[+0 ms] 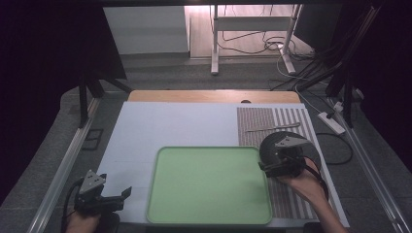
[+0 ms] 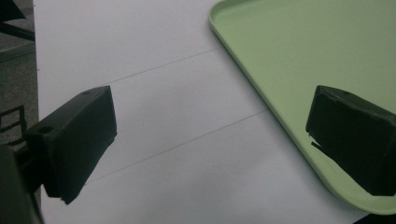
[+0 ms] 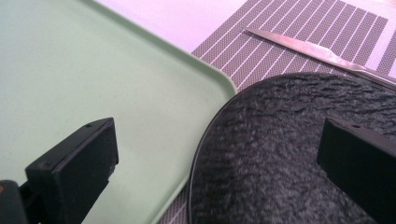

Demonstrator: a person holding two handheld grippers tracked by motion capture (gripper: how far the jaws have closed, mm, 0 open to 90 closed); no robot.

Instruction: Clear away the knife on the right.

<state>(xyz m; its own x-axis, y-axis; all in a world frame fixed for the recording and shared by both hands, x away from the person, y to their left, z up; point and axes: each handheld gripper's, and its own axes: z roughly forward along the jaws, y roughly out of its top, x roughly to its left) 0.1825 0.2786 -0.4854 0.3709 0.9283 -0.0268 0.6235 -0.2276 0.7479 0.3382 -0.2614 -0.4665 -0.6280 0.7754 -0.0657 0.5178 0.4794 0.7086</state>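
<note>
Dim room, cables trailing over the grey floor beyond, and a white sheet covering most of the table (image 1: 160, 131), whose wooden far edge peeks out. A pale green tray (image 1: 209, 182) sits at the near middle of that sheet, and nothing lies in it; it looks set there to receive things. To its right lies a striped placemat (image 1: 272, 121), with a slim metal knife (image 1: 272, 128) resting across its far part, well apart from the tray.

On the mat, just beside the tray's right rim, sits a black round plate (image 3: 280, 140) with a rough, textured face. The right gripper (image 1: 279, 162) hangs over its near-left edge, fingers spread wide with one over the tray corner and the other over the plate, touching neither as far as I can tell. My guess is it is lining up to take the plate by its rim, perhaps to carry it across onto the tray.

The left gripper (image 1: 104, 196) waits at the near left of the table, just left of the tray, fingers spread and holding nothing, one of them hanging over the tray's rim. It seems parked there, out of the way.
</note>
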